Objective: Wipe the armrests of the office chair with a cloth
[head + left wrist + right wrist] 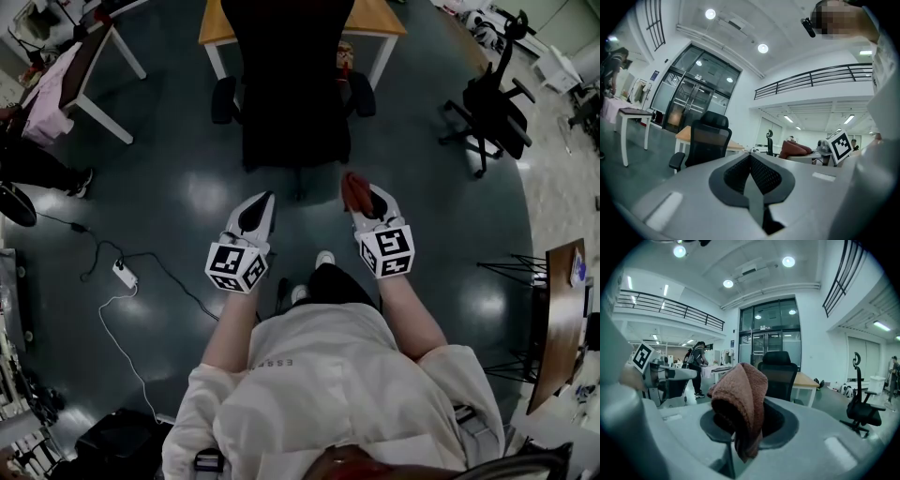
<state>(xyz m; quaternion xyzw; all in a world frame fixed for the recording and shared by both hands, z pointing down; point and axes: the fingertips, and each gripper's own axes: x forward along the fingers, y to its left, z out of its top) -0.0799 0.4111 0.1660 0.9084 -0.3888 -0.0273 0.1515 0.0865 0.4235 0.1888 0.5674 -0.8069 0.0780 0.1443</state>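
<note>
Grippers number two by our count, each with one marker cube. The left gripper [262, 206] has its jaws pressed together with nothing between them. The right gripper [367, 201] pinches the one cloth [740, 397], a reddish-brown towel folded over and bulging up out of the jaws.

We count two chairs. The black office chair [286, 89] stands straight ahead of us with its back toward us. It has two armrests, one at the left [223, 98] and one at the right [362, 95]. The cloth hangs short of both and touches neither. A second chair [492, 103] stands well apart at the right.

We see two tables: a wood-topped desk [375, 17] just behind the office chair, and a white-legged table [94, 58] at the far left. One power strip [125, 274] lies on the floor [178, 192], which is dark, glossy and dotted with reflected lights.

The room is tall and white, with glass doors [768, 341] and a railing [820, 77] along an upper level. One person [697, 366] stands by the far tables.
</note>
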